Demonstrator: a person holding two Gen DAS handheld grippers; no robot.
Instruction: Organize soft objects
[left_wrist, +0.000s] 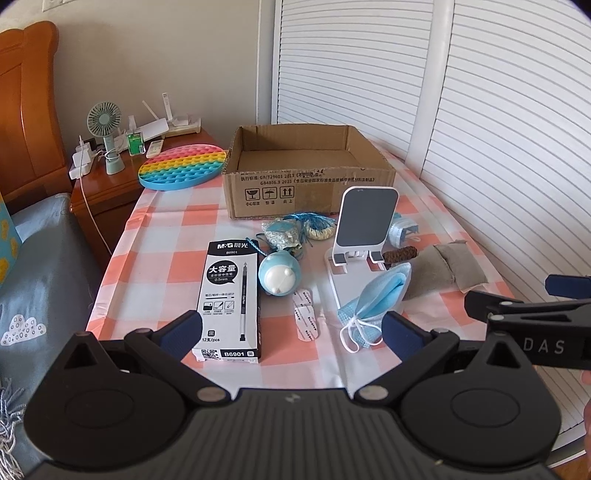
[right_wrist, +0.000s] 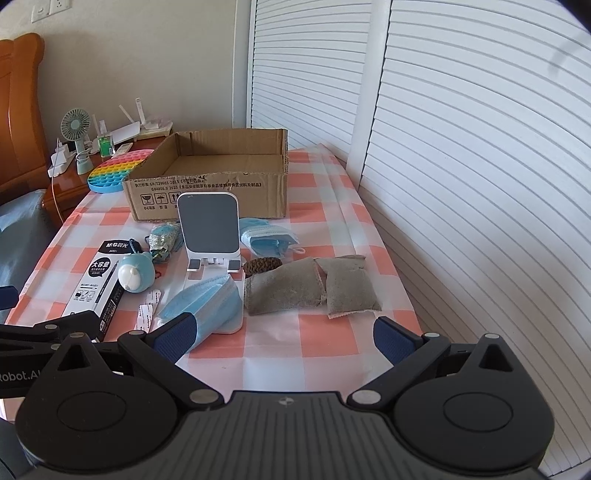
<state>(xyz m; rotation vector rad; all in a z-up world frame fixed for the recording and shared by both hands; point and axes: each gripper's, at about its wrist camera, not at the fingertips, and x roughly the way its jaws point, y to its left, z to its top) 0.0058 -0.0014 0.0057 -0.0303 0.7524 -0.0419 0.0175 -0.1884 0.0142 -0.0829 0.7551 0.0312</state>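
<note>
White slatted doors (right_wrist: 461, 155) catching daylight, cream wall (left_wrist: 155, 55) behind, wooden bedside table (left_wrist: 107, 184) standing beside a wooden headboard (left_wrist: 26, 107).

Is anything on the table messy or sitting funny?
Yes. A crumpled blue face mask lies on the white phone stand's base. The rainbow pop toy hangs over the table edge. The cardboard box has a ragged front rim.

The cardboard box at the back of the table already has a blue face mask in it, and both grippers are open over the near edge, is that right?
Not quite. The cardboard box is empty, as the right wrist view shows; the blue face mask lies on the checked table by the phone stand. Left gripper and right gripper are open.
</note>
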